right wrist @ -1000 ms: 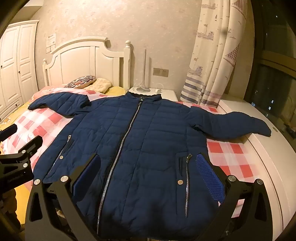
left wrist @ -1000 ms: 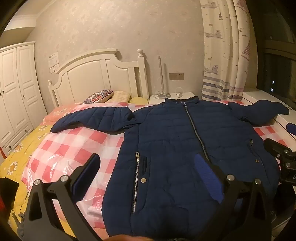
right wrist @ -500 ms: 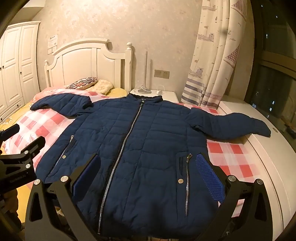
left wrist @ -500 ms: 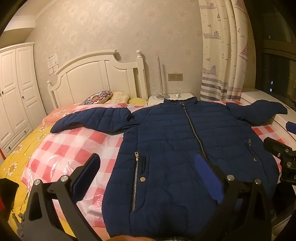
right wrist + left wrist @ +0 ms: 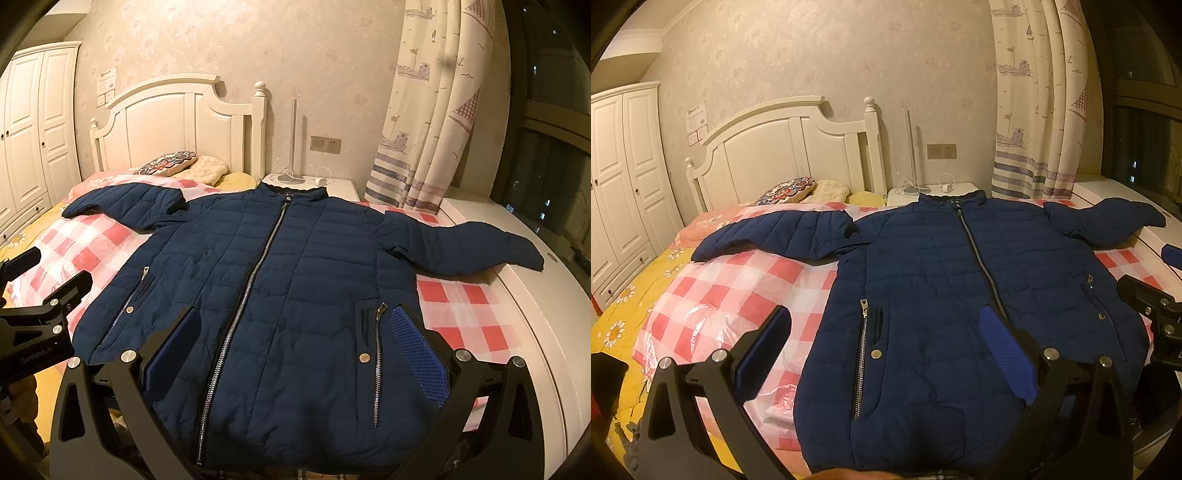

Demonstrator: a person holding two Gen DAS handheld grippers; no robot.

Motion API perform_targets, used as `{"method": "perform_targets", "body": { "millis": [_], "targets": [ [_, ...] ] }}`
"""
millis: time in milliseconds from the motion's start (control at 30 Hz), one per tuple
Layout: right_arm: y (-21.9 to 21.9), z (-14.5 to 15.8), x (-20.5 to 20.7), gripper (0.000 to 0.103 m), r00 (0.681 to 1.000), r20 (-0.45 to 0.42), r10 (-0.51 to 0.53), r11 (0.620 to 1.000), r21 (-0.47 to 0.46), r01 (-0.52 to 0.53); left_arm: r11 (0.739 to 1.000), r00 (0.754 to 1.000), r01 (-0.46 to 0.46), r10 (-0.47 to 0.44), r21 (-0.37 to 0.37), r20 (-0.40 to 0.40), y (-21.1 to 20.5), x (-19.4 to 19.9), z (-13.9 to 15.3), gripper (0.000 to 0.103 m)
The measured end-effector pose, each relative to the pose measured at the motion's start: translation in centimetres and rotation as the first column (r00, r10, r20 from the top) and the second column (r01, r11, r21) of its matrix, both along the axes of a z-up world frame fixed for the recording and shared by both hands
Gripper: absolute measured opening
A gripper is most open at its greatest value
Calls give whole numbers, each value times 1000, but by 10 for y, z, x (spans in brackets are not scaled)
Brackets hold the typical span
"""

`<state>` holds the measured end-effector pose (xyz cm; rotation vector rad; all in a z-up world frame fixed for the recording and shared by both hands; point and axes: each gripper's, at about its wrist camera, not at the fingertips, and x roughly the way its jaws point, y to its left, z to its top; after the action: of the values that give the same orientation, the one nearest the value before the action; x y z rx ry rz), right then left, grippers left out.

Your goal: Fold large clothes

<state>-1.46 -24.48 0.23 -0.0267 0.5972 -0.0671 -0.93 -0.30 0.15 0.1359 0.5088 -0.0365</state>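
A navy quilted jacket [image 5: 945,295] lies flat and zipped, front up, on the bed, collar toward the headboard, both sleeves spread out. It also shows in the right wrist view [image 5: 280,295]. My left gripper [image 5: 882,332] is open and empty above the jacket's lower left part near the hem. My right gripper [image 5: 299,332] is open and empty above the lower middle of the jacket. Each gripper shows at the edge of the other's view.
A pink checked cover [image 5: 731,295] lies over the bed. White headboard [image 5: 783,147] and pillows [image 5: 786,188] at the far end. A nightstand [image 5: 317,184] with a lamp stands beside it. A white window ledge [image 5: 532,295] runs along the right. A wardrobe [image 5: 624,177] stands left.
Both views have shifted slightly, tilting up a little; the jacket sits a bit lower in frame. The jacket itself has not moved and both grippers stay open.
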Motion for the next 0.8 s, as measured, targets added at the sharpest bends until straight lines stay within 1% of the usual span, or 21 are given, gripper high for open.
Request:
{"method": "perform_targets", "body": {
  "millis": [267, 300, 800],
  "targets": [
    [0, -1, 0, 99, 1000, -3, 1, 1000, 2, -1, 1000, 1000, -4, 4, -1, -1, -2, -6, 1, 101],
    [0, -2, 0, 99, 1000, -3, 2, 1000, 3, -2, 1000, 1000, 0, 0, 0, 0, 0, 0, 0, 101],
    [0, -1, 0, 99, 1000, -4, 0, 1000, 5, 0, 1000, 1000, 0, 0, -1, -3, 2, 0, -1, 101]
  ]
}}
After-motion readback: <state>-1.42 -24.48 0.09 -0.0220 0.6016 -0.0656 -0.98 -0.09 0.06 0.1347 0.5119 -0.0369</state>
